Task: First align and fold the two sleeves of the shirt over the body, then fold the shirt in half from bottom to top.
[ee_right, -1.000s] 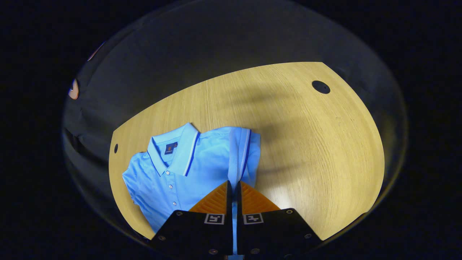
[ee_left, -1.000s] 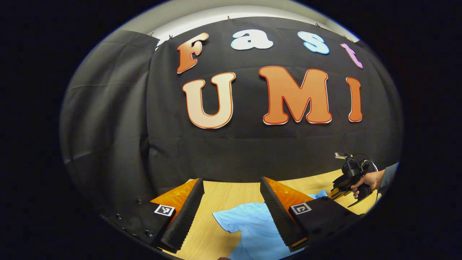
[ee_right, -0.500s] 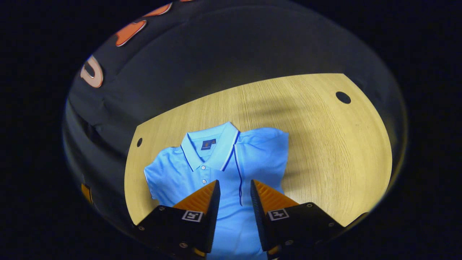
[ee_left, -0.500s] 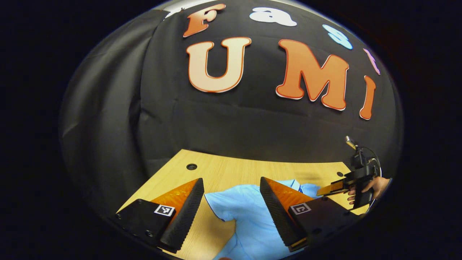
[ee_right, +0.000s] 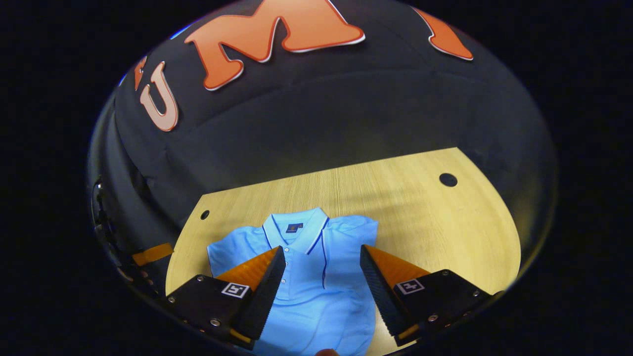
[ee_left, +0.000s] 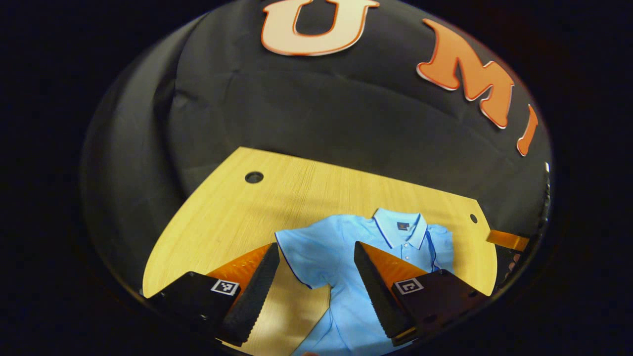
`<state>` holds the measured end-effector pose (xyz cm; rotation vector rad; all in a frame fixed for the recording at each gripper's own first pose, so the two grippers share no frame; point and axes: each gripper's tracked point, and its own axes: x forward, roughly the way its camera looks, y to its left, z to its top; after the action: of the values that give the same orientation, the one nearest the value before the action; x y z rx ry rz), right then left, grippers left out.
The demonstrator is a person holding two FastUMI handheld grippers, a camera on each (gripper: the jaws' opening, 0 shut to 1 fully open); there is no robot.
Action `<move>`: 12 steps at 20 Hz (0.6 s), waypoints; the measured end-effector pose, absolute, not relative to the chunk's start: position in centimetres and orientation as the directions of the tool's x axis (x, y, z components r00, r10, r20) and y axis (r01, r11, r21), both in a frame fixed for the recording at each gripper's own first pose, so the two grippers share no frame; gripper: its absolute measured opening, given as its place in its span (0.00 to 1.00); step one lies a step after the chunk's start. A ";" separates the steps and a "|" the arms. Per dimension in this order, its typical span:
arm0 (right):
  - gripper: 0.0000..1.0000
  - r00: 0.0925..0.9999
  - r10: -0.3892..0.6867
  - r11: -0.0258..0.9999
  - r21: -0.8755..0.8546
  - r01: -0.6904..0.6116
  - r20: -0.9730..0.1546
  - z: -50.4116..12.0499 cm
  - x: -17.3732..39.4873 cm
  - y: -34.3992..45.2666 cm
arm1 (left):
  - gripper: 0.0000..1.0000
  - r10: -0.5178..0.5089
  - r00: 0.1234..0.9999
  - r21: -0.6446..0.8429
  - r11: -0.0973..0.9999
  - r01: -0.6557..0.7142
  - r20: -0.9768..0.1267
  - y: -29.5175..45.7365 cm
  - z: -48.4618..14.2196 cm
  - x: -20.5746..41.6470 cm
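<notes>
Here the left gripper hangs wide open and empty, the unfolded sleeve lying flat just ahead between its fingers; the shirt runs collar-away on the table, right gripper equally open, empty.

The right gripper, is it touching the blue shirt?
Apart, it seems. In the right gripper view, the right gripper is wide open above the shirt, with no cloth pinched between its fingers.
</notes>
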<state>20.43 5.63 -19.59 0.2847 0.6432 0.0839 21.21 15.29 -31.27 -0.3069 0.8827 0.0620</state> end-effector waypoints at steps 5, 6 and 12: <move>0.96 0.859 0.071 0.976 0.213 0.045 -0.507 -16.8 17.5 3.0 | 0.99 -0.086 0.441 -0.220 0.940 -0.262 -0.893 15.5 -38.1 21.3; 0.97 0.863 0.052 0.978 0.201 0.058 -0.503 -16.5 16.9 2.5 | 0.99 -0.088 0.408 -0.210 0.941 -0.265 -0.909 15.4 -39.3 21.3; 0.98 0.884 0.017 0.972 0.214 0.095 -0.468 -14.8 14.6 1.2 | 0.98 -0.086 0.261 -0.164 0.942 -0.294 -0.961 15.2 -43.3 21.4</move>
<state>14.63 1.19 -14.80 0.2349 0.4866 -0.0411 21.41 15.23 -43.30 -0.3402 1.3063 0.1446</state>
